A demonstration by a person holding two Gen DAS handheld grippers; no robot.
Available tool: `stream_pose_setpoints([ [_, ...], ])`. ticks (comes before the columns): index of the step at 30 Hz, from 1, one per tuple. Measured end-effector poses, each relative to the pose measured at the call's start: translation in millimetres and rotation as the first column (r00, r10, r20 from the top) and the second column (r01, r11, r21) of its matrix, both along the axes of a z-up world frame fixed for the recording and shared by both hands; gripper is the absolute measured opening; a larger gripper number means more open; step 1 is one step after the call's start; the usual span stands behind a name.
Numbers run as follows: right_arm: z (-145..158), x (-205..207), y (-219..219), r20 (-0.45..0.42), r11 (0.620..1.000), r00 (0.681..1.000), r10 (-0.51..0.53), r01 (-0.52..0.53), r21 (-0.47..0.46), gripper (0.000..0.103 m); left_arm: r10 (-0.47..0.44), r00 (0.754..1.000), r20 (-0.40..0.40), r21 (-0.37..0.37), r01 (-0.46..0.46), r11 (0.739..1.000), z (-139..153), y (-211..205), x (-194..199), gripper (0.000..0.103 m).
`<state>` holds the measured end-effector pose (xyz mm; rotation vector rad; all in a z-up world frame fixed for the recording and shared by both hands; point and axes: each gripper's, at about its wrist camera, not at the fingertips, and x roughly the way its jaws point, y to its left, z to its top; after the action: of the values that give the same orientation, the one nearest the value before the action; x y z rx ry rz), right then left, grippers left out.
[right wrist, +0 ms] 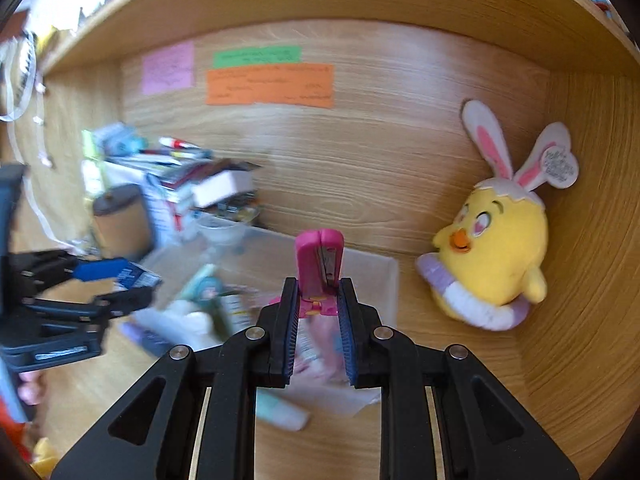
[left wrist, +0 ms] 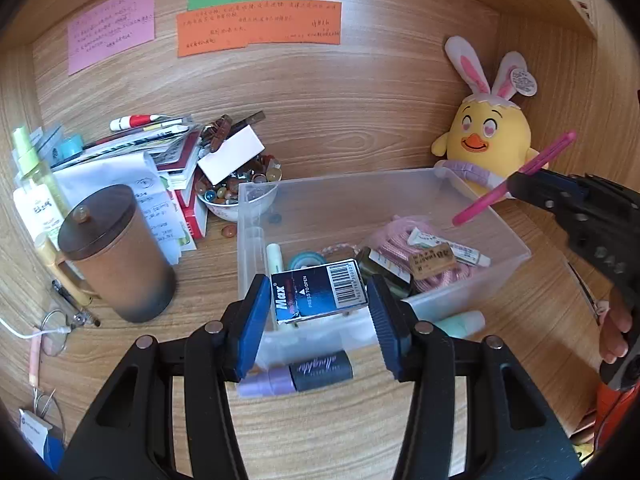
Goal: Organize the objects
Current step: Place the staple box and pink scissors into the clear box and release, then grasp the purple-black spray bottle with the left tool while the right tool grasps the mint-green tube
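Left gripper [left wrist: 318, 316] clamps staple box [left wrist: 320, 292]; right gripper [right wrist: 318, 304] pinches pink stapler [right wrist: 320, 260]. Lower both inside bin [left wrist: 500, 224], clear of rim, then release.

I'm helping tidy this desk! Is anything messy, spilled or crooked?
Yes. A few glass pebbles have spilled out of the small bowl onto the desk beside the clear bin. Behind the bowl, the stack of books and papers leans unevenly, with a white box perched tilted on top.

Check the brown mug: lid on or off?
On. The dark lid sits flat across the top of the brown mug, knob up.
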<state>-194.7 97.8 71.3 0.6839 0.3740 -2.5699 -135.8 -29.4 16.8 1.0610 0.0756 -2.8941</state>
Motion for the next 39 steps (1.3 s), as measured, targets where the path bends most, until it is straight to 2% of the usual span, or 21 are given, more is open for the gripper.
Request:
stream_pose_setpoints([
  [5, -13, -21, -15, 0.037, 1.0, 0.999, -0.002, 0.001, 0.028, 0.017, 0.017, 0.999, 0.043, 0.045, -0.019, 0.999, -8, -6, -22, 0.049],
  [9, -17, -25, -24, 0.088, 0.998, 0.995, 0.057, -0.055, -0.015, 0.017, 0.019, 0.998, 0.066, 0.06, -0.023, 0.998, -14, -8, -33, 0.05],
  [12, -19, -23, -27, 0.103, 0.997, 0.991, 0.083, -0.082, -0.011, 0.018, 0.01, 0.997, 0.076, 0.075, -0.016, 0.997, -16, -8, -34, 0.055],
  [14, -20, -21, -26, 0.108, 0.996, 0.99, 0.088, -0.088, -0.002, 0.024, 0.012, 0.997, 0.072, 0.076, -0.017, 0.997, -15, -8, -32, 0.061],
  [16, -20, -17, -23, 0.107, 0.996, 0.99, 0.092, -0.092, -0.008, 0.041, 0.007, 0.998, 0.064, 0.078, -0.012, 0.997, -14, -8, -28, 0.064],
  [18, -19, -13, -19, 0.095, 0.996, 0.991, 0.092, -0.091, -0.011, 0.046, 0.001, 0.998, 0.06, 0.077, -0.006, 0.997, -12, -8, -24, 0.065],
  [23, -16, -1, -11, 0.096, 0.994, 0.989, 0.112, -0.112, -0.009, 0.049, -0.007, 0.998, 0.059, 0.048, 0.004, 0.999, -8, -5, -11, 0.071],
  [25, -16, 7, -7, 0.098, 0.992, 0.987, 0.127, -0.126, -0.013, 0.055, -0.004, 0.998, 0.055, 0.03, 0.002, 1.0, -7, -5, -4, 0.081],
  [30, -21, 26, 3, 0.108, 0.988, 0.982, 0.155, -0.154, -0.013, 0.062, 0.013, 0.997, 0.075, 0.003, -0.013, 1.0, -13, -10, 11, 0.093],
  [35, -33, 41, 11, 0.129, 0.987, 0.979, 0.16, -0.161, -0.005, 0.062, 0.028, 0.989, 0.146, 0.004, -0.029, 1.0, -36, -18, 19, 0.098],
  [39, -48, 45, 20, 0.188, 0.986, 0.968, 0.169, -0.165, -0.033, 0.062, 0.029, 0.974, 0.225, 0.051, -0.041, 0.998, -58, -24, 16, 0.098],
])
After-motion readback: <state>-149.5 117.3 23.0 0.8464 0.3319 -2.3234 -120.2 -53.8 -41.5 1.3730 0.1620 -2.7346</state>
